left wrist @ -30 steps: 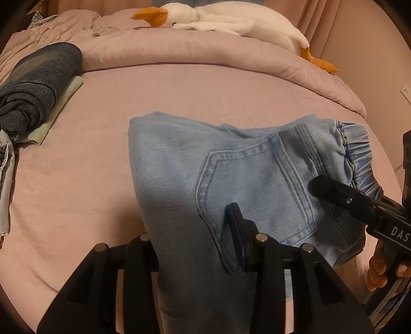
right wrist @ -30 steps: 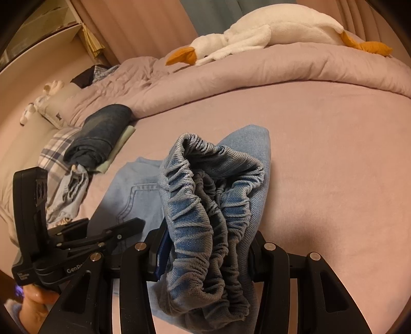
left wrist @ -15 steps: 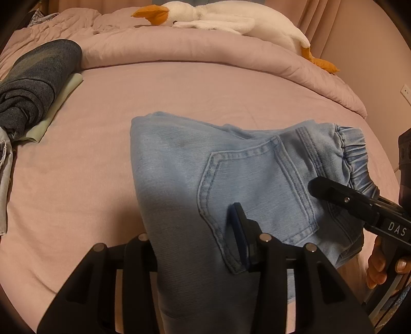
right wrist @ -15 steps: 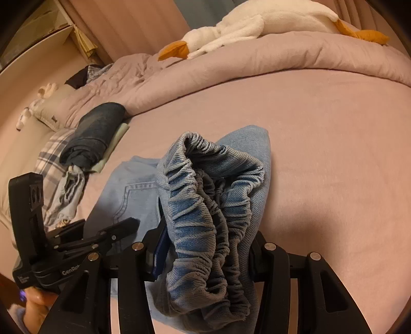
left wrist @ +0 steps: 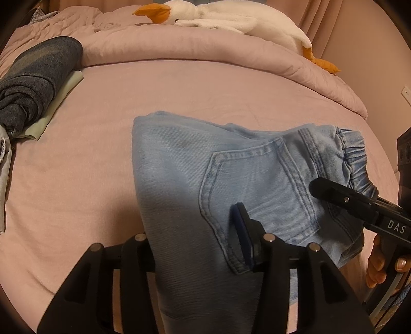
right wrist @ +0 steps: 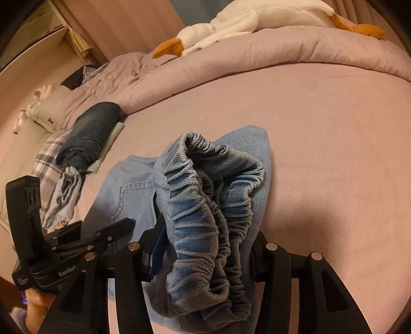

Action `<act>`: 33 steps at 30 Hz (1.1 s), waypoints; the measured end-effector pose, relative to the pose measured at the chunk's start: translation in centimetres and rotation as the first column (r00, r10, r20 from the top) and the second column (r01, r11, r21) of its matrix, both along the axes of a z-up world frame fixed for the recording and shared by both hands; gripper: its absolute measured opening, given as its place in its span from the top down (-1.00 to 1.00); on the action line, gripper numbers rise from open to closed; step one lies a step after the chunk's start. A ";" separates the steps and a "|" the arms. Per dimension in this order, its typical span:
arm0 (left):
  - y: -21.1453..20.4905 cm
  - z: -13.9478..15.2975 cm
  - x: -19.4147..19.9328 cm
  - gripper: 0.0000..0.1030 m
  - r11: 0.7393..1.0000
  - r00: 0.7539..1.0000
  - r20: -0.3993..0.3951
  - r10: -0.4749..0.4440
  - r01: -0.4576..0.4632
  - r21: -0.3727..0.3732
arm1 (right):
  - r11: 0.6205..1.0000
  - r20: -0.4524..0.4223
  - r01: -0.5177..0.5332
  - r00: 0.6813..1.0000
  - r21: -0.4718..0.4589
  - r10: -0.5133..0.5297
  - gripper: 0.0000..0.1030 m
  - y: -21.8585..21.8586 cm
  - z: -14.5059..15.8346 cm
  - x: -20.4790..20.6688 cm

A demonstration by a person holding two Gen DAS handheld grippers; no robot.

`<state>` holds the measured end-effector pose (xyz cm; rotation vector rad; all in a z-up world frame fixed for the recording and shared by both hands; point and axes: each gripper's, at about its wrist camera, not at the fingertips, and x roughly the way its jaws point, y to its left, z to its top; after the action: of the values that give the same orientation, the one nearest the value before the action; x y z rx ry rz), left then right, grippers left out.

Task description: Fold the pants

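i report on the light blue jeans (left wrist: 231,174), which lie folded on the pink bed sheet (left wrist: 102,154) with the near part lifted into my two grippers. the folded edge sits at the far left; the elastic waistband (right wrist: 205,218) bunches at the right end. the long axis of the bundle runs left to right across me, with the back pocket (left wrist: 257,192) facing up.

my left gripper (left wrist: 195,246) has the denim running between its fingers, close to the pocket's lower corner. its jaws are opening at this moment, and cloth is between them; i cannot tell whether the pads press on it now.

my right gripper (right wrist: 203,246) is clamped on the gathered waistband, which fills the gap between its fingers and spills over the near side. in the left wrist view it reaches in from the right, over the waistband end.

the relation that matters: the jeans lie forward and below both grippers, each tool on its own end of the long axis, left hand nearer the leg side, right hand nearer the waist. i judge the coming move to be a release onto the sheet, with the stack settling flat.

a rolled dark garment (left wrist: 33,84) lies far left, and a plush goose (left wrist: 231,20) rests on the duvet (left wrist: 205,56) at the far side, both well apart from the work.
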<state>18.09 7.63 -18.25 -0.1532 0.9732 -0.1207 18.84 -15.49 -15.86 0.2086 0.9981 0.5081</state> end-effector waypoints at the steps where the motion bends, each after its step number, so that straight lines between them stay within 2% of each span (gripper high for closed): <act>1: 0.0 0.0 0.0 0.04 1.000 1.000 0.000 0.001 -0.001 0.002 | 1.000 -0.002 0.001 1.000 0.000 -0.001 0.02 0.0 0.0 0.0; 23: 0.9 -0.3 0.6 -0.17 1.000 1.000 -0.017 0.016 -0.016 0.001 | 1.000 -0.026 0.011 1.000 0.000 -0.011 -0.05 -0.4 -0.5 0.3; 27: 1.1 -0.3 0.7 -0.24 1.000 0.999 -0.022 0.023 -0.023 0.005 | 1.000 -0.031 0.012 0.999 -0.006 -0.012 -0.08 -0.3 -0.5 0.3; 30: 1.2 -0.3 0.7 -0.38 0.999 0.999 -0.027 0.036 -0.035 0.020 | 1.000 -0.037 0.014 0.999 -0.012 -0.015 -0.12 -0.3 -0.5 0.4; 33: 1.3 -0.4 0.7 -0.40 0.999 0.999 -0.032 0.041 -0.041 0.021 | 1.000 -0.046 0.022 0.999 -0.014 -0.023 -0.17 -0.5 -0.7 0.5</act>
<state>18.78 8.95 -18.61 -0.1570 1.0026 -0.0709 19.34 -15.98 -16.51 0.2200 1.0429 0.4778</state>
